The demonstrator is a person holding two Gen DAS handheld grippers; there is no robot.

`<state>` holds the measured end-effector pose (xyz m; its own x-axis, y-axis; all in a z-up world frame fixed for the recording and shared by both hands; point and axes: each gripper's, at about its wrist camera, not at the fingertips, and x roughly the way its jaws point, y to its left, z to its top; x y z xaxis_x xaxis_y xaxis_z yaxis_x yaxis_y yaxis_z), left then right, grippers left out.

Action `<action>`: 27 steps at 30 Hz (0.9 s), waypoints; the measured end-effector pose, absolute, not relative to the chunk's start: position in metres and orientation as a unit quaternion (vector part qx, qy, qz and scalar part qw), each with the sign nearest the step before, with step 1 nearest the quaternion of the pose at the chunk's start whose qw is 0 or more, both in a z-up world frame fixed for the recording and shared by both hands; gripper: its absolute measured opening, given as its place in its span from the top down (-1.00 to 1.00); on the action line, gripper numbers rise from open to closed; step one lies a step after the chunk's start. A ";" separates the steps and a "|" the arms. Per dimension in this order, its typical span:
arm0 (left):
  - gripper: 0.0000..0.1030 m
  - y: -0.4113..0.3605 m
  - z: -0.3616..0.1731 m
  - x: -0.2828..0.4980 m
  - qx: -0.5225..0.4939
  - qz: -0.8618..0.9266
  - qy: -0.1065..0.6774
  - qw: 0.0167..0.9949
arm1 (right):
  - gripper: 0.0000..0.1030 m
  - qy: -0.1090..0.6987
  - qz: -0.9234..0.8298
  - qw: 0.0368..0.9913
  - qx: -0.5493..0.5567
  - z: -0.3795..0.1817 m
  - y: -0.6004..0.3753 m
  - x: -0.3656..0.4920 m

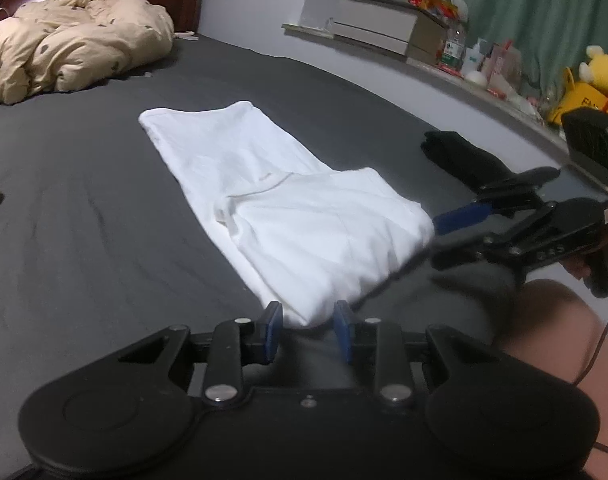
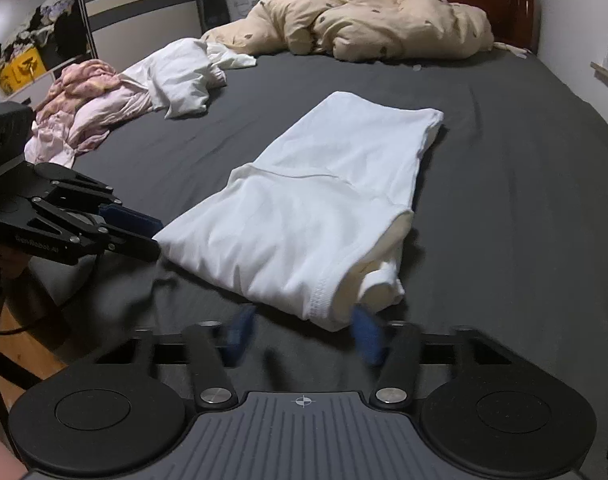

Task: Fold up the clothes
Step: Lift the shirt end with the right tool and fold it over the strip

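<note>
A white garment [image 1: 271,196] lies as a long folded strip on the dark grey bed sheet [image 1: 83,216], its near end doubled back over itself. My left gripper [image 1: 308,330] is open at the near corner, and the tip of that corner lies between the blue pads [image 1: 272,330]. My right gripper [image 1: 438,236] reaches the fold's right edge from the side, jaws apart. In the right wrist view the same garment [image 2: 324,200] ends between my right gripper's [image 2: 304,334] blurred, open fingers. The left gripper [image 2: 156,236] is at its left corner.
A beige duvet [image 2: 364,24] is bunched by the wooden headboard. Pink and white clothes [image 2: 115,96] are piled at the bed's left side. A black cloth item [image 1: 460,156] lies near the right edge, below a cluttered ledge [image 1: 484,68]. A person's knee [image 1: 564,320] is close by.
</note>
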<state>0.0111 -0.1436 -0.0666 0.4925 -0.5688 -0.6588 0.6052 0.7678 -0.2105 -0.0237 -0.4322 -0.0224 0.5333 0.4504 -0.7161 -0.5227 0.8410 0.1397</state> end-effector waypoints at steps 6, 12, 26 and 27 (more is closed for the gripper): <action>0.90 -0.153 -0.070 0.011 0.073 -0.333 0.370 0.864 | 0.84 0.400 0.278 0.871 -0.068 -0.035 -0.429 -0.009; 0.91 -0.154 -0.059 0.006 0.123 -0.333 0.361 0.862 | 0.88 0.395 0.265 0.873 -0.110 -0.028 -0.427 -0.009; 0.51 -0.131 -0.051 -0.008 0.065 -0.322 0.358 0.874 | 0.68 0.376 0.216 0.901 -0.007 -0.004 -0.437 -0.024; 0.39 -0.128 -0.048 -0.012 0.059 -0.322 0.354 0.876 | 0.67 0.368 0.215 0.905 0.003 0.003 -0.436 -0.026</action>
<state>-0.0122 -0.1277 -0.0484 0.5417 -0.5231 -0.6580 0.6062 0.7854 -0.1253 -0.0255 -0.4358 0.0033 0.6375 0.3915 -0.6636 -0.3864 0.9076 0.1642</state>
